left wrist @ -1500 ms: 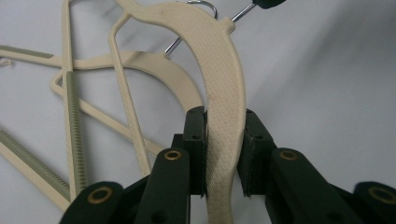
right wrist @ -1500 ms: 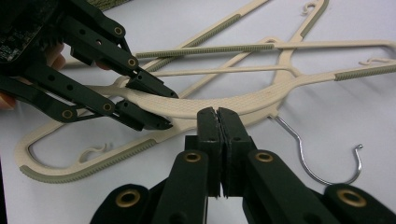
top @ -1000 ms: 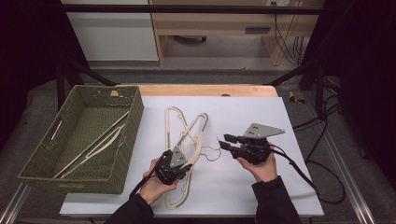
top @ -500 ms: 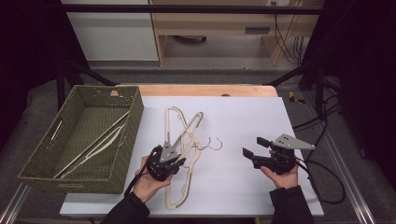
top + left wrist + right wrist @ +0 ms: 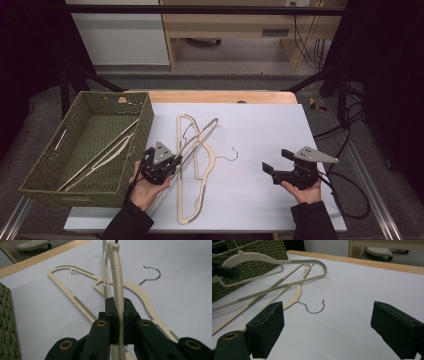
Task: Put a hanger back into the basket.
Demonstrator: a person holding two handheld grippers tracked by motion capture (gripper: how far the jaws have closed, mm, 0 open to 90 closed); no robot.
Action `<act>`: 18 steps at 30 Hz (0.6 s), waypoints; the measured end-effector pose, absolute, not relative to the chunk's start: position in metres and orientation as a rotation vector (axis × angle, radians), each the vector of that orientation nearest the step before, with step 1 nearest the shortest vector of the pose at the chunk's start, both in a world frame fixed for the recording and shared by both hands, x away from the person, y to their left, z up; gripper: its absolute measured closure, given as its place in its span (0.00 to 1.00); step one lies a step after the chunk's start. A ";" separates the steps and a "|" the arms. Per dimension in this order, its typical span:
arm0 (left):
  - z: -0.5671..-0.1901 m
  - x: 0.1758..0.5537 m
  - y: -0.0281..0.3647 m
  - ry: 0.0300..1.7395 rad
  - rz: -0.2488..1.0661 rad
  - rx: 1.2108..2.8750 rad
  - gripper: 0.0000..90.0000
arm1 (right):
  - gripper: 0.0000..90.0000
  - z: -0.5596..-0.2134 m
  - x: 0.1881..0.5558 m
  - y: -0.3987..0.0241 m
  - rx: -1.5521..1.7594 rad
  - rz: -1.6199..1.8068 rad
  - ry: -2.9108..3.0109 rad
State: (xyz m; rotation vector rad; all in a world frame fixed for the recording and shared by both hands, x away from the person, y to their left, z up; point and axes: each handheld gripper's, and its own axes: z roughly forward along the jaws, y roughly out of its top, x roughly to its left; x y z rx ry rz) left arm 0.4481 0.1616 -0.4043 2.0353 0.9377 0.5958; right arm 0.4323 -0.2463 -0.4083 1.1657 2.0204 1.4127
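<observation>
Withdrawn to the right side of the table since the earlier frames, the right gripper (image 5: 270, 171) now hangs well apart from the hangers, its jaws spread wide and empty; a second ago it worked close beside the left gripper (image 5: 167, 164) over the pile. The left gripper has drawn slightly toward the green wicker basket (image 5: 40, 172) and stays clamped on the raised cream hanger (image 5: 200, 135). Judged from this, the hand-over is done: the left hand alone now carries the hanger, and the probable next step is to move it into the basket, where other hangers (image 5: 102, 152) already lie. A second cream hanger (image 5: 197, 192) rests flat on the white table (image 5: 260, 125), its wire hook (image 5: 231, 156) pointing toward the right gripper. The high view gives the layout: basket at left, both hangers crossing near the table's middle, the two hands far apart. The left gripper view supplies what that view cannot resolve, namely the grip itself: the jaws close on the narrow edge of the held hanger (image 5: 117, 282), which rises between them, with the flat hanger (image 5: 82, 302) and its hook (image 5: 152, 275) beneath. The right gripper view shows, between its open jaws, the held hanger lifted clear of the table at its curved shoulder (image 5: 287, 263), against the basket wall (image 5: 257, 250).
</observation>
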 end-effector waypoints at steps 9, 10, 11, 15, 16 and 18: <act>-0.371 0.430 0.169 0.856 0.586 1.945 0.95 | 0.09 -0.406 0.431 -0.250 1.161 1.450 1.997; -0.365 0.427 0.171 0.839 0.591 1.942 0.95 | 0.08 -0.406 0.431 -0.249 1.168 1.456 1.990; -0.357 0.423 0.172 0.825 0.600 1.926 0.95 | 0.08 -0.406 0.431 -0.250 1.164 1.455 1.992; -0.335 0.413 0.177 0.767 0.614 1.901 0.95 | 0.06 -0.404 0.430 -0.251 1.171 1.455 1.977; -0.330 0.411 0.178 0.754 0.618 1.902 0.95 | 0.06 -0.404 0.430 -0.252 1.171 1.449 1.974; -0.316 0.409 0.182 0.723 0.633 1.903 0.95 | 0.06 -0.403 0.430 -0.253 1.168 1.451 1.977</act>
